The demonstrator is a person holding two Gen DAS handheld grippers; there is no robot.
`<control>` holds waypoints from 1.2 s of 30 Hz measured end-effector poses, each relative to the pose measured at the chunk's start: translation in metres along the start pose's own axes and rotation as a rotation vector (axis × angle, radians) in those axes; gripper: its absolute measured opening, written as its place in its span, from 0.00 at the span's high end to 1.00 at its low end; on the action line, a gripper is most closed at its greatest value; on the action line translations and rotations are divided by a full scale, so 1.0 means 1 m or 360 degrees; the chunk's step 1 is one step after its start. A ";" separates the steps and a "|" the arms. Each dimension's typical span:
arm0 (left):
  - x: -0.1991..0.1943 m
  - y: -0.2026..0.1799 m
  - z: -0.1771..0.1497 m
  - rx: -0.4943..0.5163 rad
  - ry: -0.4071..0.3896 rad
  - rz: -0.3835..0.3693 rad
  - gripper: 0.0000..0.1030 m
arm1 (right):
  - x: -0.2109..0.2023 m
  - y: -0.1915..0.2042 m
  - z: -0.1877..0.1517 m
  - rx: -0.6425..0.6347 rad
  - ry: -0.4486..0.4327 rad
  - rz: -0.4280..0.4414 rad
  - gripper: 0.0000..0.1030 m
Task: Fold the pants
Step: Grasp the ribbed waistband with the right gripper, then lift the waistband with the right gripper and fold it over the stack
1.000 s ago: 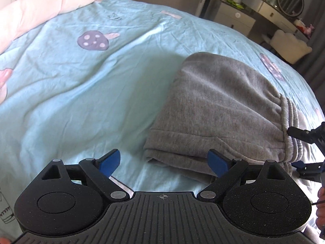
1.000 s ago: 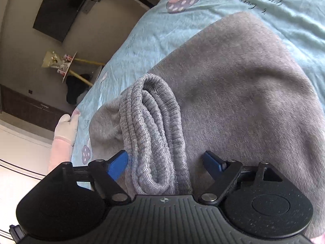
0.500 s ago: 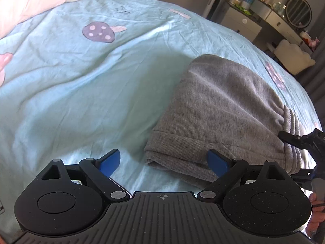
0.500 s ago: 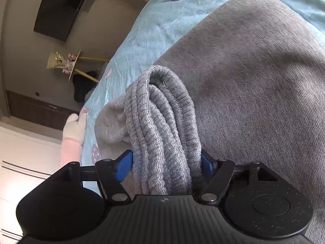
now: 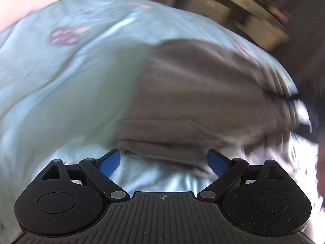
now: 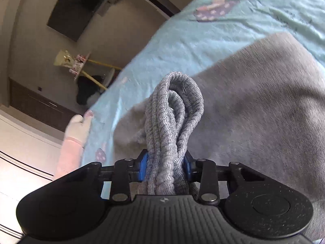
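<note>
Grey pants [image 5: 199,93] lie folded on a light blue bedspread [image 5: 61,93]; the left wrist view is blurred. My left gripper [image 5: 163,162] is open and empty, just short of the folded near edge of the pants. My right gripper [image 6: 165,166] is shut on the ribbed waistband [image 6: 174,109] of the pants [image 6: 264,105], which stands bunched between its blue pads. The right gripper also shows as a dark blur at the right edge of the left wrist view [image 5: 304,109].
A pink plush toy [image 6: 75,134] lies at the bed's far end. A dresser [image 5: 243,6] stands beyond the bed. A small side table [image 6: 81,65] and a dark wall panel [image 6: 81,6] show in the right wrist view.
My right gripper has closed fully on the waistband, squeezing it narrower. My left gripper has moved quickly toward the folded edge, blurring its view.
</note>
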State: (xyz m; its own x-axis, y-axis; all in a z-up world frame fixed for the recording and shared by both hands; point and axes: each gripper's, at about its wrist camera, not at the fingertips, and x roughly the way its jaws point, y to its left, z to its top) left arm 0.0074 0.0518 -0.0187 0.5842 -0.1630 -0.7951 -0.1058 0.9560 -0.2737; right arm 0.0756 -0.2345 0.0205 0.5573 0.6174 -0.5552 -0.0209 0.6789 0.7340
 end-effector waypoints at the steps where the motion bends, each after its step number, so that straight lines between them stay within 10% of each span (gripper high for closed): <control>1: 0.000 -0.009 -0.002 0.0077 0.0011 -0.0002 0.07 | -0.004 0.007 0.002 -0.0014 -0.0025 0.0022 0.67; 17: 0.018 -0.003 0.004 -0.0070 0.0100 0.0269 0.11 | -0.070 0.050 0.017 -0.0147 -0.0248 0.0184 0.68; 28: 0.020 -0.005 0.004 0.0006 0.0143 0.0178 0.10 | -0.065 -0.047 0.008 0.0060 -0.0146 -0.0222 0.54; 36: 0.015 -0.026 -0.003 0.0180 0.0132 0.0139 0.09 | -0.066 -0.105 -0.008 0.0274 -0.0038 -0.0175 0.37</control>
State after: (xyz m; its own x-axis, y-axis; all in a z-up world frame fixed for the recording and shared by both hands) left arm 0.0163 0.0238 -0.0249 0.5077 -0.0931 -0.8565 -0.0592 0.9880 -0.1425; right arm 0.0346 -0.3433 -0.0226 0.5678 0.5324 -0.6278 0.1822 0.6625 0.7266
